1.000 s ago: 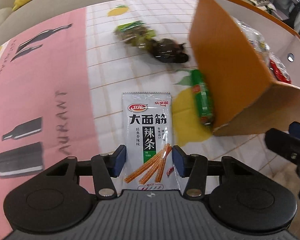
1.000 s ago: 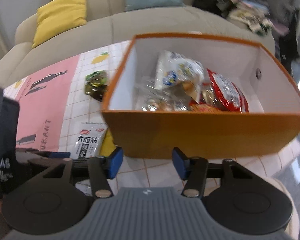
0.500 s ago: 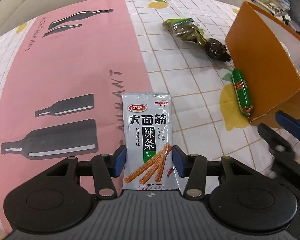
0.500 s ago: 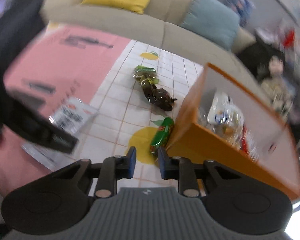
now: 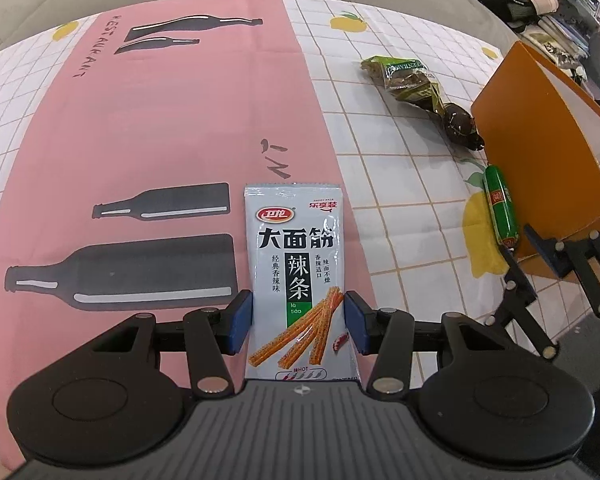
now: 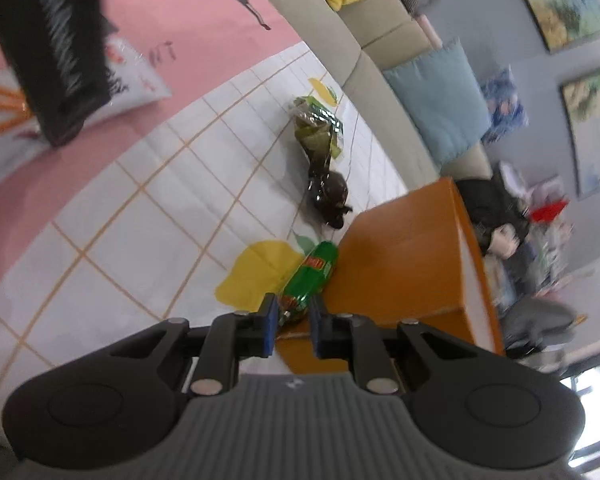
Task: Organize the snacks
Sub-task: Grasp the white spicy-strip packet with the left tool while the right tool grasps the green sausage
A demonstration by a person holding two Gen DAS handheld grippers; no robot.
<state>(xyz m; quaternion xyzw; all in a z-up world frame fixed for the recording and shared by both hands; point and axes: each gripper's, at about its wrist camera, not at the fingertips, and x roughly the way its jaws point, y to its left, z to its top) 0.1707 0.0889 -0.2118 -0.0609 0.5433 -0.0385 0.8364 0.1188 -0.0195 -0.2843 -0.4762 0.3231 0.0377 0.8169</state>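
Observation:
My left gripper (image 5: 298,322) is shut on a silver spicy-strip packet (image 5: 296,264) and holds it above the tablecloth. My right gripper (image 6: 293,328) has its jaws narrowly apart around the near end of a green sausage stick (image 6: 310,276), which lies against the orange box (image 6: 404,256). The sausage (image 5: 499,206) and the box (image 5: 540,168) also show in the left wrist view, with the right gripper (image 5: 534,254) beside them. A green leafy snack pack (image 6: 318,128) and a dark wrapped snack (image 6: 332,196) lie on the cloth beyond.
The table has a pink and white checked cloth (image 5: 140,140) with bottle and lemon prints. A sofa (image 6: 380,64) with yellow and blue cushions stands behind. Clutter lies past the box at the right.
My right gripper has swung down to the green sausage and narrowed its jaws around its end. My left gripper has drawn back from the box with the packet still held.

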